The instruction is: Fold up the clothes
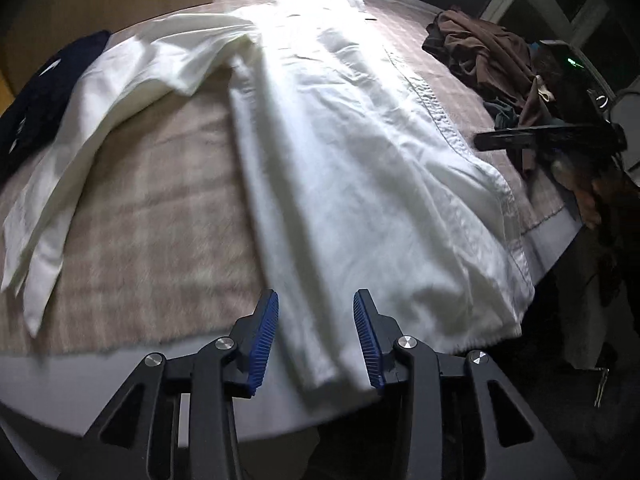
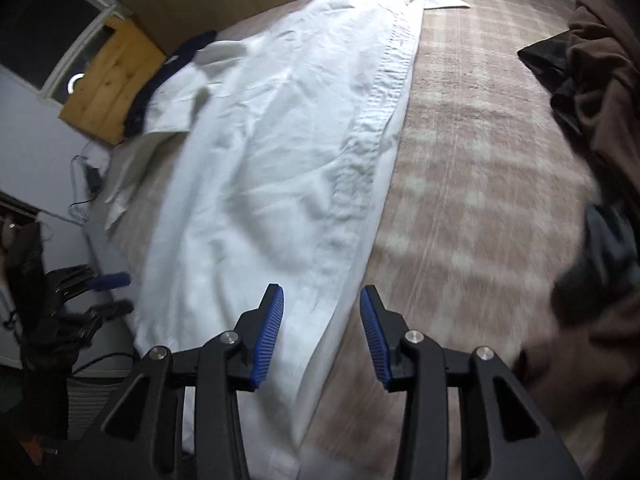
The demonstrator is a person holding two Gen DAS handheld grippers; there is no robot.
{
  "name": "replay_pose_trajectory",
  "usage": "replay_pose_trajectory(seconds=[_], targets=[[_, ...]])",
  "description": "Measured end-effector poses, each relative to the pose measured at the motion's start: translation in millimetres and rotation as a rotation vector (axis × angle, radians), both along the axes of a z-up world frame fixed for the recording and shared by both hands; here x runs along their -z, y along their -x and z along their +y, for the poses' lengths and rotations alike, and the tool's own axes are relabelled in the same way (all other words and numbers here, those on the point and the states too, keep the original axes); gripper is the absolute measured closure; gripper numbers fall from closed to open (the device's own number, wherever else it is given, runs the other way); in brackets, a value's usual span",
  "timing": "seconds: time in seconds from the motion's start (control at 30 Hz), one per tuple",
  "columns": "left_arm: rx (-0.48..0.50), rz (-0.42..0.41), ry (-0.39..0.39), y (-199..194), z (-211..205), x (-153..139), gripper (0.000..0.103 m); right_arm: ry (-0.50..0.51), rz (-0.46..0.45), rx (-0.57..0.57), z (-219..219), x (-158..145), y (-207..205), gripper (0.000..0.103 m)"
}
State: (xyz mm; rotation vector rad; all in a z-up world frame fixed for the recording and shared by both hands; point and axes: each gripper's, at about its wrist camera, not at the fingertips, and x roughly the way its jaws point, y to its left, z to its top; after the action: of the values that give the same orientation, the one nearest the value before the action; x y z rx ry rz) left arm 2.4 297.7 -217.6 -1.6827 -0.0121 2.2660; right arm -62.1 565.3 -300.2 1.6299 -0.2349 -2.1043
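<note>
A white shirt (image 1: 340,152) lies folded lengthwise on the bed's pink plaid blanket (image 1: 152,216), one sleeve trailing toward 9 o'clock. The left gripper (image 1: 316,336) hangs partly open above the shirt's hem, gripping nothing. The right gripper (image 2: 322,334) is likewise partly open and empty over the shirt's button edge. Brown clothes (image 1: 480,52) heap at 2 o'clock.

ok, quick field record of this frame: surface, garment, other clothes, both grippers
surface: bed with pink plaid blanket
garment: white shirt lying lengthwise, folded in half, one sleeve spread to the side
other clothes: brown pile at one edge, dark navy garment at the other
left gripper: open, over the shirt's near end, nothing pinched
right gripper: open, above the shirt's edge, nothing pinched
</note>
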Motion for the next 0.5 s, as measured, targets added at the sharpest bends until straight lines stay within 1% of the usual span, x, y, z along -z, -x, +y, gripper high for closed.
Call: replay_pose_trajectory(seconds=[0.07,0.1,0.13,0.2,0.23,0.27,0.3,0.33,0.37,0.4,0.43,0.47,0.5], targets=[[0.012,-0.011,0.016,12,11,10,0.068,-0.007,0.009,0.025,-1,5,14,0.064],[0.013,-0.018,0.026,17,17,16,0.075,-0.01,0.016,0.037,0,6,20,0.064],[0.016,-0.026,0.028,20,20,21,0.089,-0.009,0.023,0.041,-1,7,25,0.064],[0.026,-0.024,0.017,21,20,24,0.101,-0.003,0.039,0.038,-2,7,31,0.064],[0.035,-0.019,0.015,21,20,24,0.101,-0.014,0.051,0.023,-4,7,33,0.065],[0.04,-0.017,0.021,21,19,25,0.101,-0.079,0.078,-0.006,-8,5,33,0.085],[0.037,-0.019,0.024,21,18,25,0.101,-0.174,0.113,-0.04,-12,2,33,0.098],[0.032,-0.024,0.023,21,16,25,0.101,-0.269,0.145,-0.038,-11,-1,34,0.1],[0.025,-0.027,0.02,22,14,25,0.101,-0.31,0.164,-0.008,-3,-5,36,0.1],[0.017,-0.029,0.015,22,13,24,0.101,-0.262,0.163,0.025,7,-11,39,0.1],[0.015,-0.03,0.015,22,13,24,0.101,-0.179,0.151,0.049,14,-16,42,0.1],[0.018,-0.029,0.02,23,15,24,0.101,-0.117,0.149,0.057,14,-21,45,0.1],[0.022,-0.029,0.026,23,17,24,0.101,-0.081,0.157,0.031,7,-24,45,0.1]])
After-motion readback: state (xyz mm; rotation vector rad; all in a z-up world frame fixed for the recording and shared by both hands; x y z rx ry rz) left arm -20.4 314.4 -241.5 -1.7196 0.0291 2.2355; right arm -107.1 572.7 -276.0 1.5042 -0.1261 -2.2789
